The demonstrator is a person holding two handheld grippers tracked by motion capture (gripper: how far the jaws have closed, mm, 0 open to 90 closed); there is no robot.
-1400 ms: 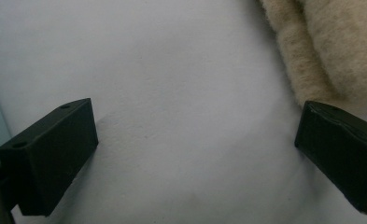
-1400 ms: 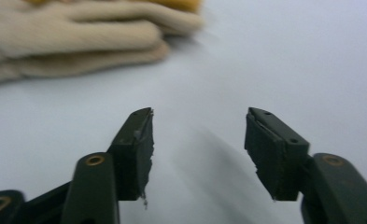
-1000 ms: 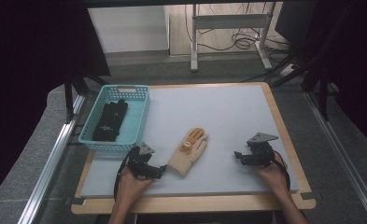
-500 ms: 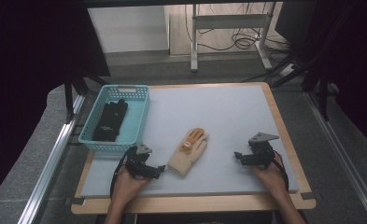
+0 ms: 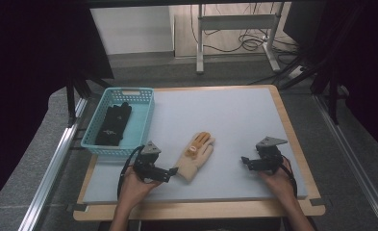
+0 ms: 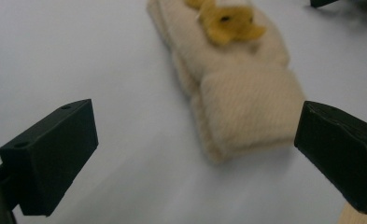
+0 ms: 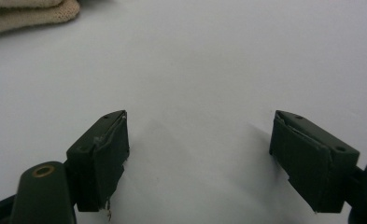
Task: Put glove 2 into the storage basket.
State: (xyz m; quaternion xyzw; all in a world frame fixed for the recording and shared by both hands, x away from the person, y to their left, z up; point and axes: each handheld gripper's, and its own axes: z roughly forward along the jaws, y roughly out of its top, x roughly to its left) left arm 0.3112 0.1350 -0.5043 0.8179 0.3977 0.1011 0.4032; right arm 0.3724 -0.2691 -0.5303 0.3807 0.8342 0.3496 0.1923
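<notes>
Both tongs stand wide and empty: left gripper (image 5: 173, 171) just short of the cuff of the cream glove (image 5: 195, 156), right gripper (image 5: 245, 161) well apart from it, its jaws having just opened with nothing between. Glove lies flat mid-table (image 5: 234, 115), untouched. A black glove (image 5: 113, 124) already rests in the basket (image 5: 143, 122); judged, the cream one is left to lift and place.

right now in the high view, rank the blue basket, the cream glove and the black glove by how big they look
1. blue basket, clearly the largest.
2. black glove, lying inside the basket.
3. cream glove, on the table.
The two gloves look close in size; the black one lies farther from the camera, so their order is unsure.
</notes>
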